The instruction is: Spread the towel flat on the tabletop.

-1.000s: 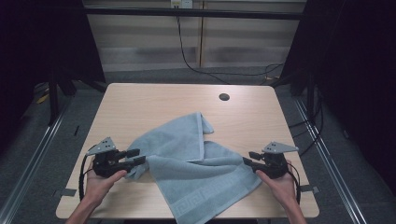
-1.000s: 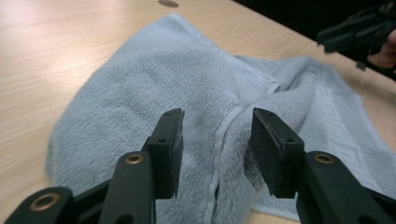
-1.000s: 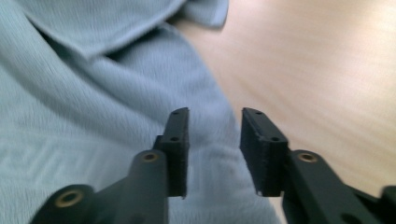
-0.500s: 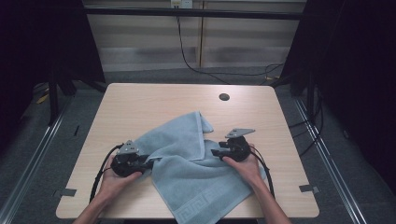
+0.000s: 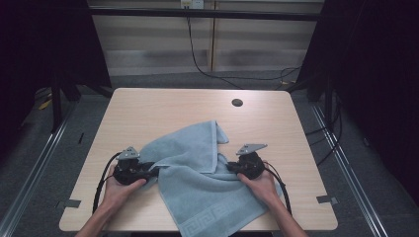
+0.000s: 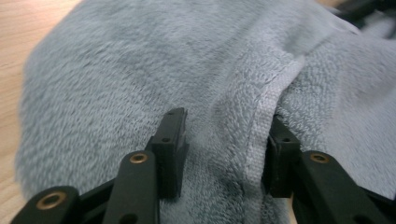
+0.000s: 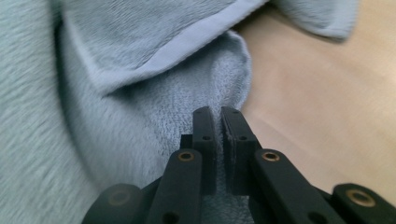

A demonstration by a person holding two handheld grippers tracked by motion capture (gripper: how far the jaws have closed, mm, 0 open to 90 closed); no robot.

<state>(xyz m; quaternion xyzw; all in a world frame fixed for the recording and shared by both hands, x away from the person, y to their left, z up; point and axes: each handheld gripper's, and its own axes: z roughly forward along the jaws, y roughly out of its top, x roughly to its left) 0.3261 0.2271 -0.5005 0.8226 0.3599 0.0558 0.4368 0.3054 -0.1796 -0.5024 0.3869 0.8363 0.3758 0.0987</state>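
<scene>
A light blue towel lies crumpled on the wooden table, one corner hanging over the near edge. My left gripper is at the towel's left side. Its jaws have just been opening and stand apart, with a raised fold and hem of the towel between them in the left gripper view. My right gripper is at the towel's right edge. Its jaws have just been closing and sit nearly together, pinching a thin edge of the towel.
A dark round cable hole sits in the far part of the table. Bare wood lies to the right of the towel. Metal rails run along the floor on both sides, and dark curtains flank the table.
Both hands moved inward from the table's sides onto the towel. The right gripper travelled left to the towel's right edge and shut there. The left gripper slid right into the left fold.
</scene>
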